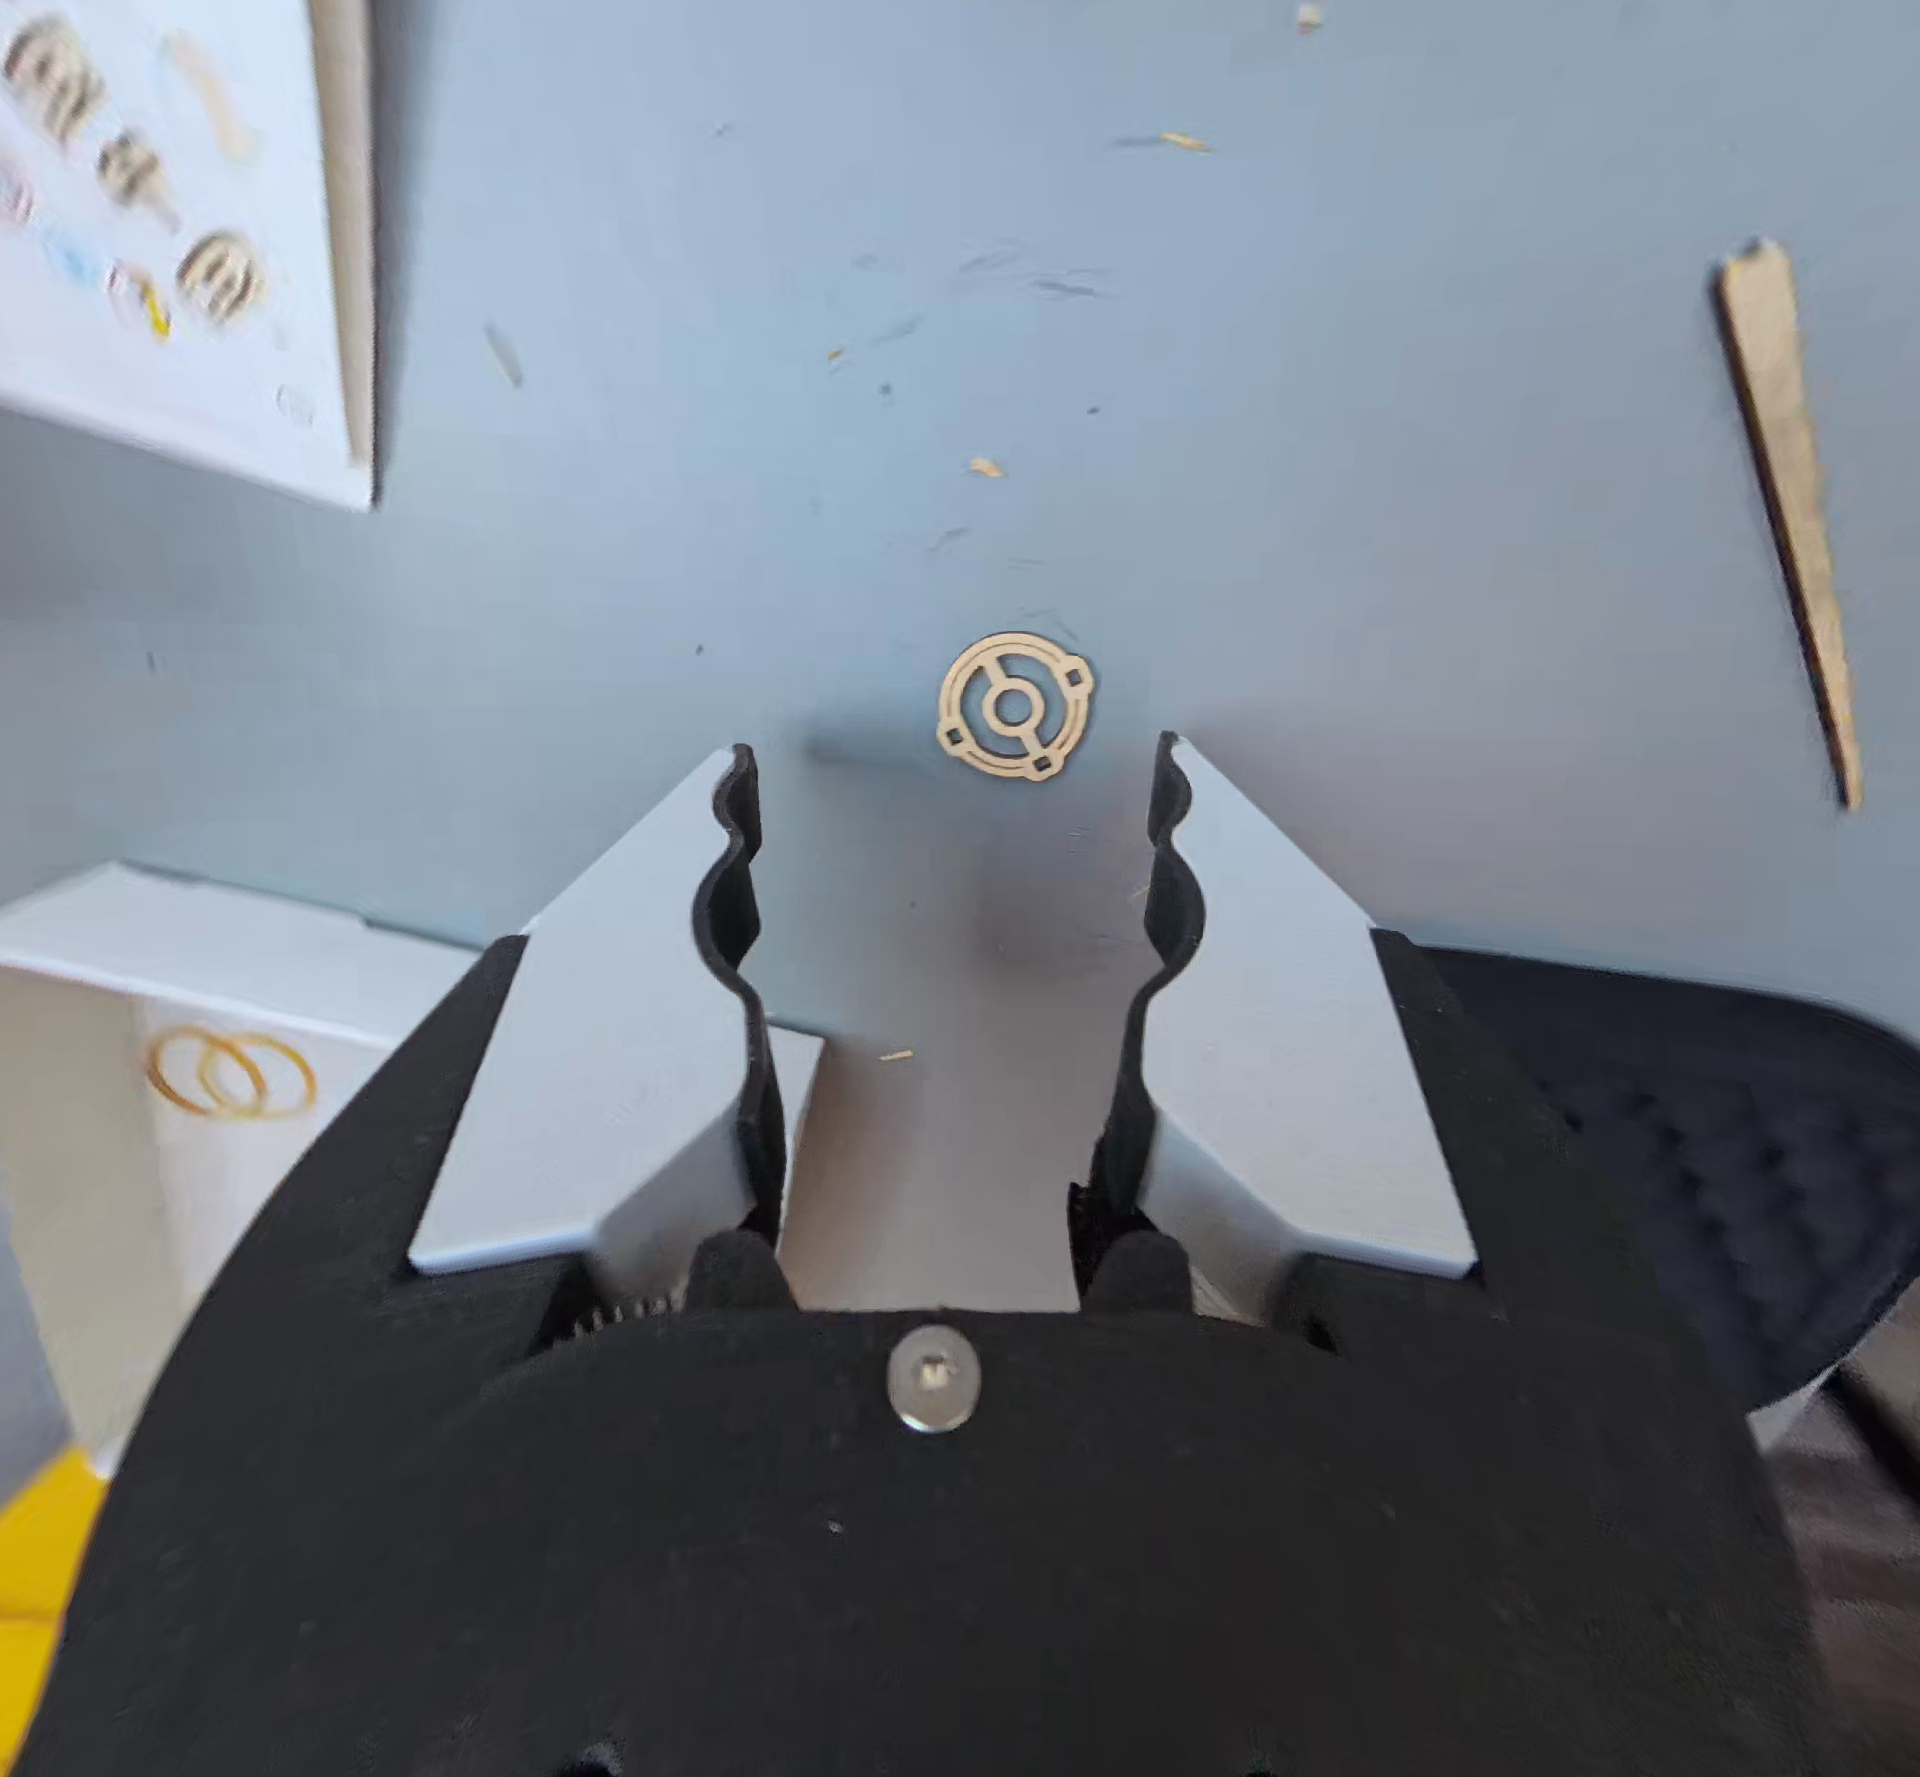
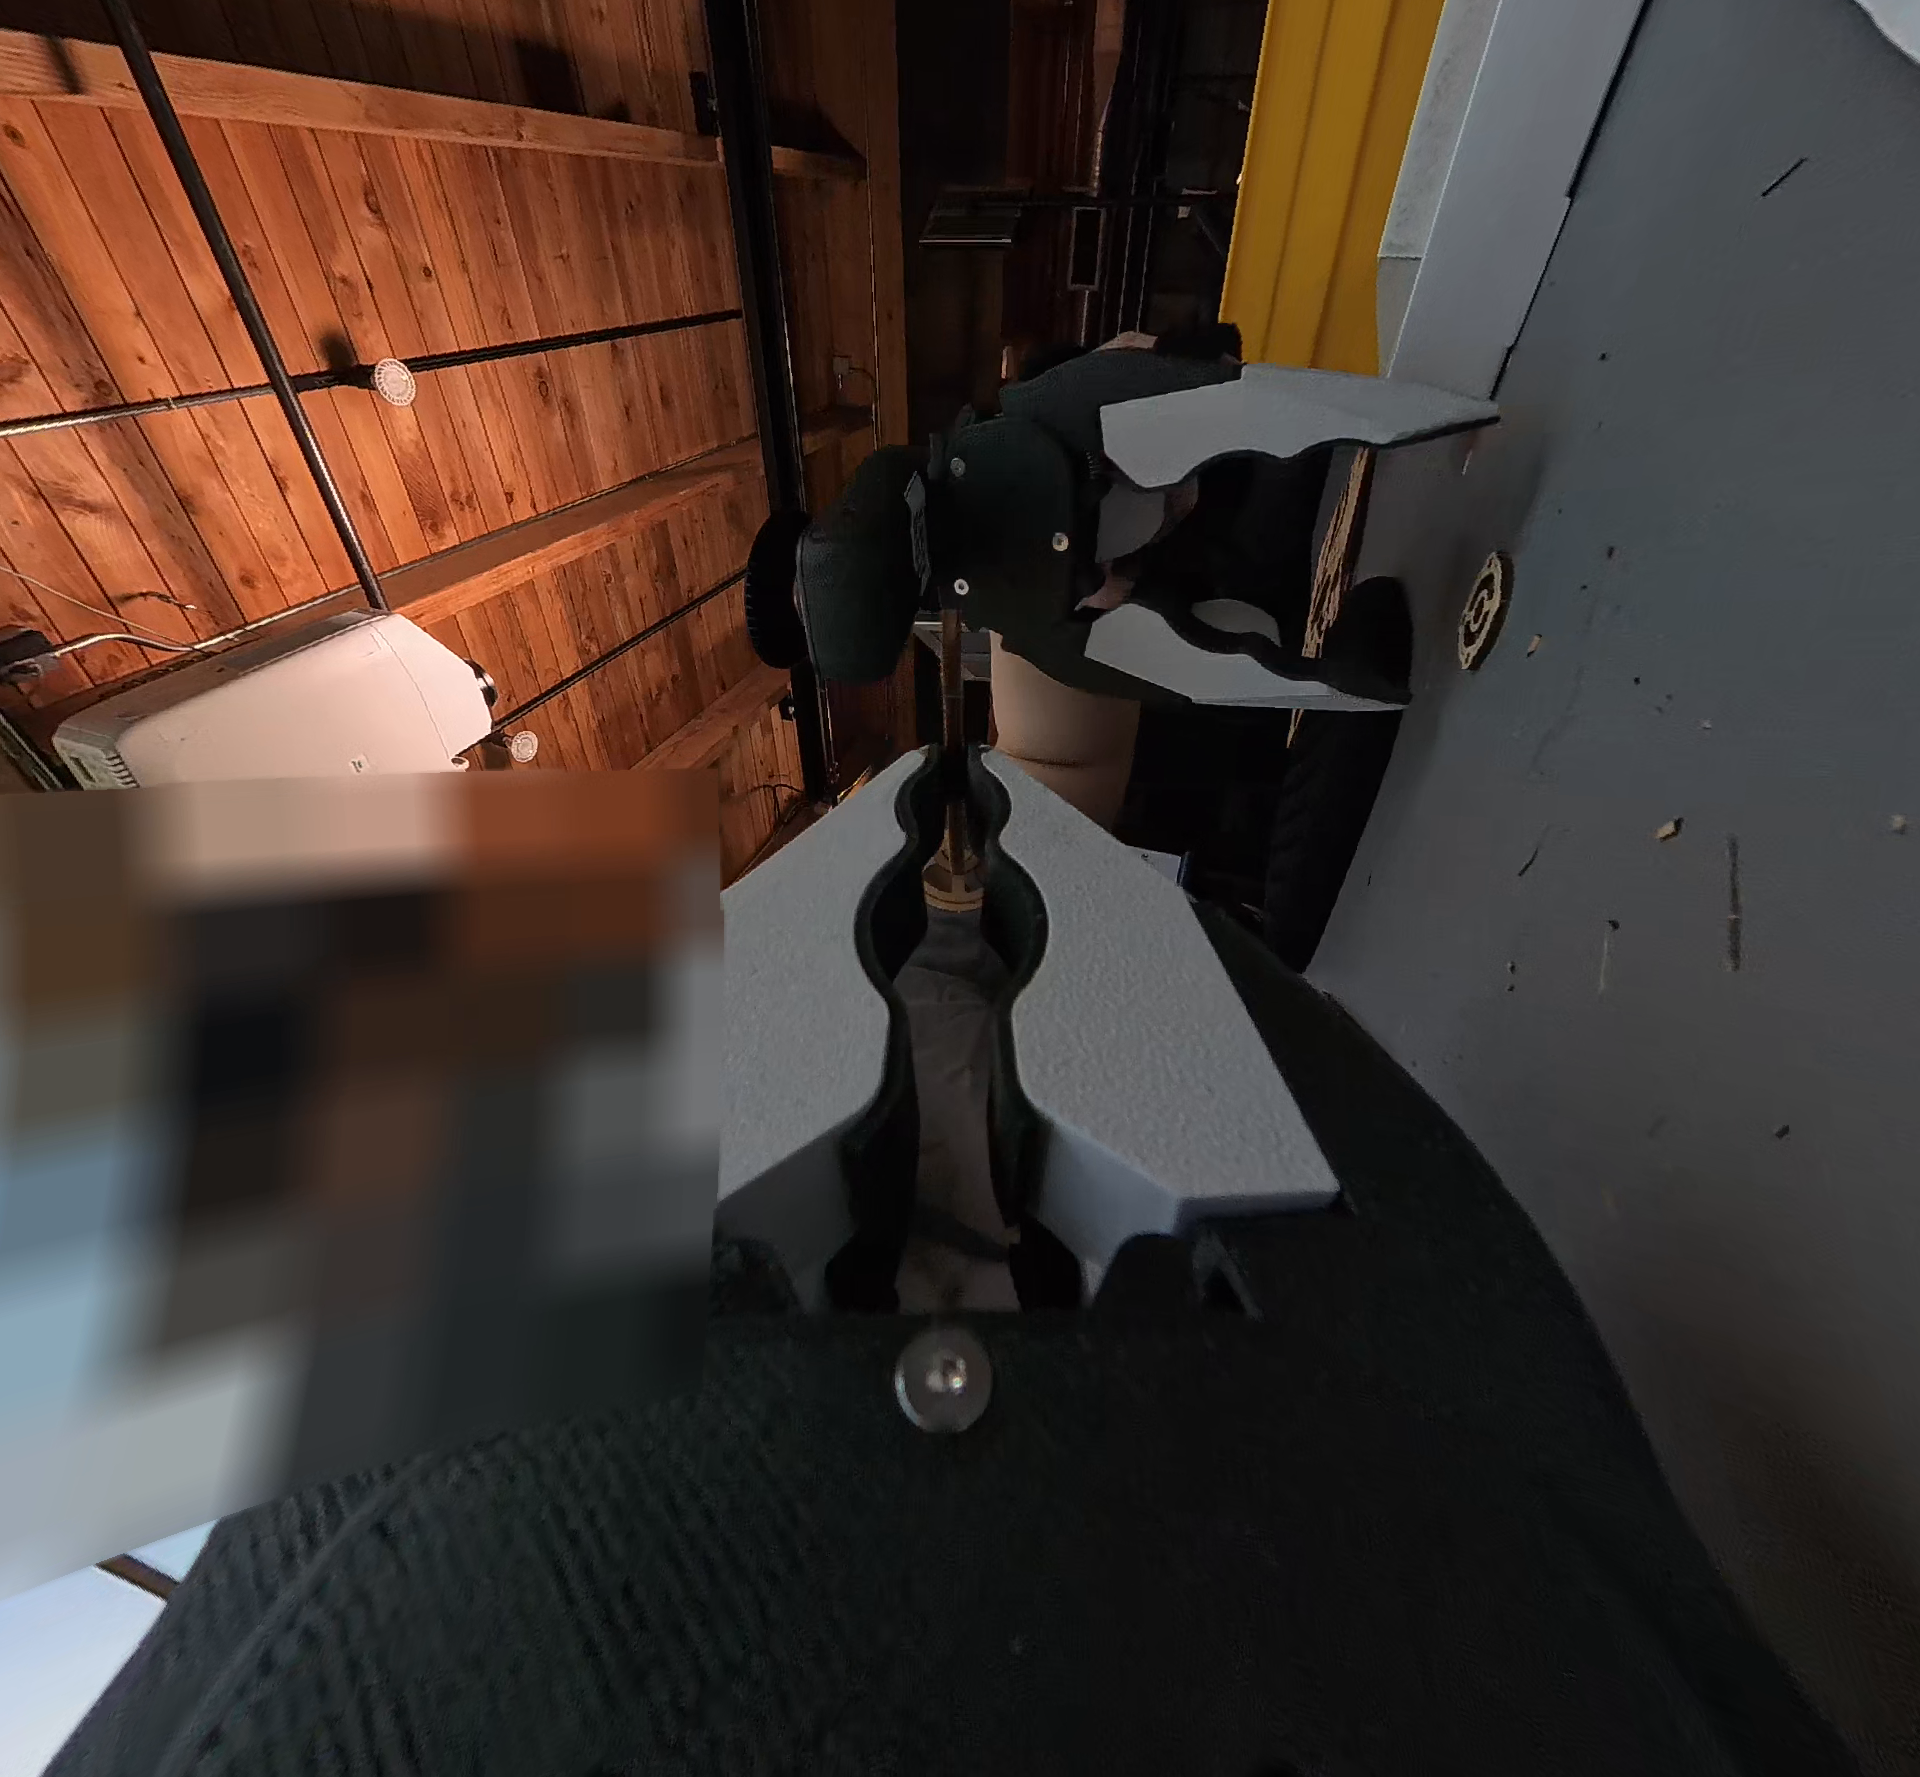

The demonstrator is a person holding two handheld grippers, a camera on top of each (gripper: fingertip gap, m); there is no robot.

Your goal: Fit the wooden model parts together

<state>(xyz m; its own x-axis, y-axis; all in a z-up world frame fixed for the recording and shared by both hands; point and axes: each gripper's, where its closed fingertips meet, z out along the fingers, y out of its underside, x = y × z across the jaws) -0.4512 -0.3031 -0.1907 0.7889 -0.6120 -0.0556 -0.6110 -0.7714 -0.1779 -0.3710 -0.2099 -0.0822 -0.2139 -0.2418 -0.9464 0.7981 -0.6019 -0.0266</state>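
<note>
A small round wooden ring part [image 1: 1013,706] with spokes and a centre hole lies flat on the blue-grey table [image 1: 1351,480]. My left gripper [image 1: 956,751] is open and empty, its fingertips just short of the ring on either side. The ring [image 2: 1484,610] and the open left gripper [image 2: 1449,558] also show in the right wrist view. My right gripper [image 2: 951,766] is rolled on its side and shut on a thin wooden rod part [image 2: 948,678] that sticks out past its tips.
A long tapered wooden strip [image 1: 1792,522] lies at the right. An instruction sheet [image 1: 156,169] lies at the far left. A white box [image 1: 156,1052] stands near left. A black padded edge [image 1: 1714,1156] sits near right. Wood crumbs dot the table. One gripper's finger ends stand about 15 cm off the other's.
</note>
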